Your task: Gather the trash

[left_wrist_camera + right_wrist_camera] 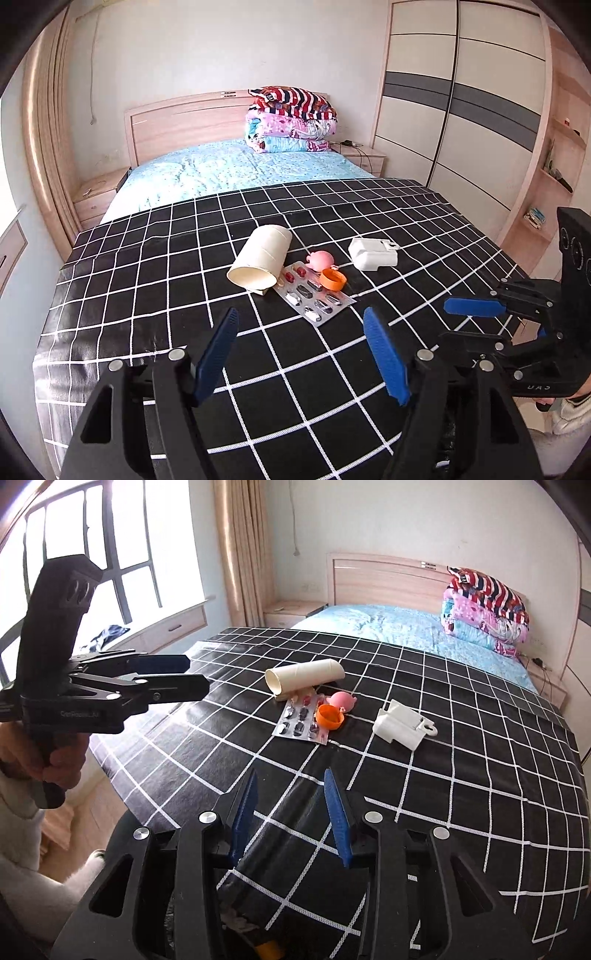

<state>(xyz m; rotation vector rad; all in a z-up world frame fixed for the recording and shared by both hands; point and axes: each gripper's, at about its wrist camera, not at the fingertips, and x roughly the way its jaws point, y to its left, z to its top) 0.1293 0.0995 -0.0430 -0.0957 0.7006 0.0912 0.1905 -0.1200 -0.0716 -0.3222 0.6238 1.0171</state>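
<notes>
Nothing is collected yet: both the left gripper and right gripper hover wide open and empty, so next comes reaching far toward the cardboard tube and blister pack mid-cloth.

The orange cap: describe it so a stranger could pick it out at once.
On the bed's black checked cloth sits a small cluster of litter. Within it, a silver pill blister sheet lies beside a tipped cardboard tube. The orange cap rests on that sheet's edge, next to a pink toy; it is the only orange, round, open-topped piece there.
</notes>
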